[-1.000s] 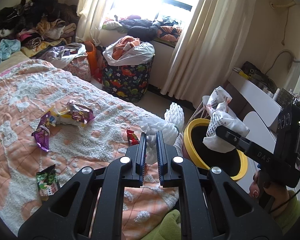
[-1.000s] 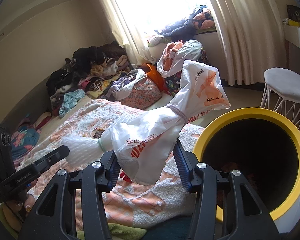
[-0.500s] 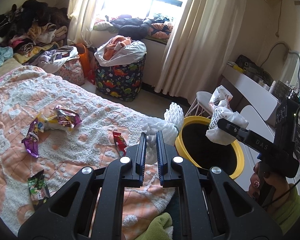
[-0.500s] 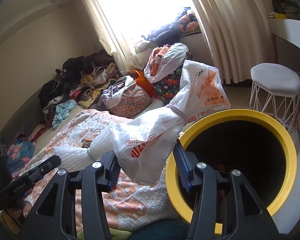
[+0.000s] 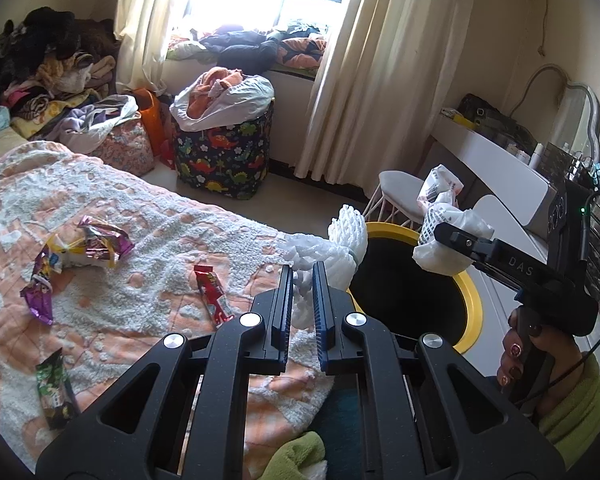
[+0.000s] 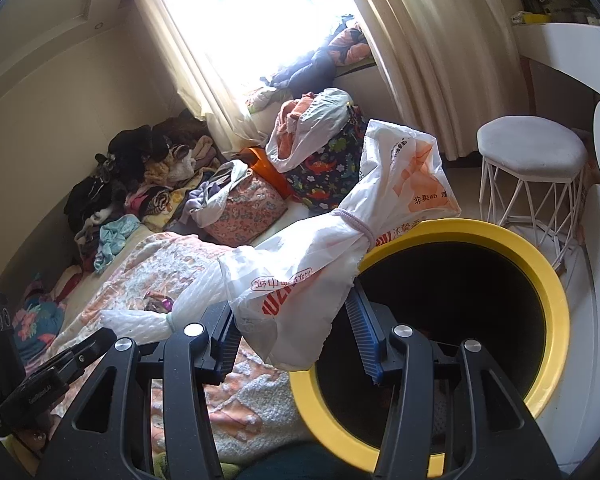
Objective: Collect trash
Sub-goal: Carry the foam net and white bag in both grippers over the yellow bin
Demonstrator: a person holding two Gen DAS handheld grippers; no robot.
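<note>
A bed (image 5: 112,248) with an orange and white blanket fills the lower left of the left wrist view. The yellow-rimmed trash bin (image 6: 556,304) sits at the lower right of the right wrist view, its dark mouth open. A dinosaur-print hamper (image 5: 224,152) stands at upper centre, below the window.

The right gripper (image 6: 296,334) holds a white plastic bag (image 6: 340,240), tied with a band, over the bin's near rim; its jaws stand moderately apart, closed on the bag's lower end. The left gripper (image 5: 302,300) has its jaws nearly together, pinching white foam netting (image 5: 332,248) beside the bin.

Snack wrappers (image 5: 92,246) lie on the blanket at centre left.
</note>
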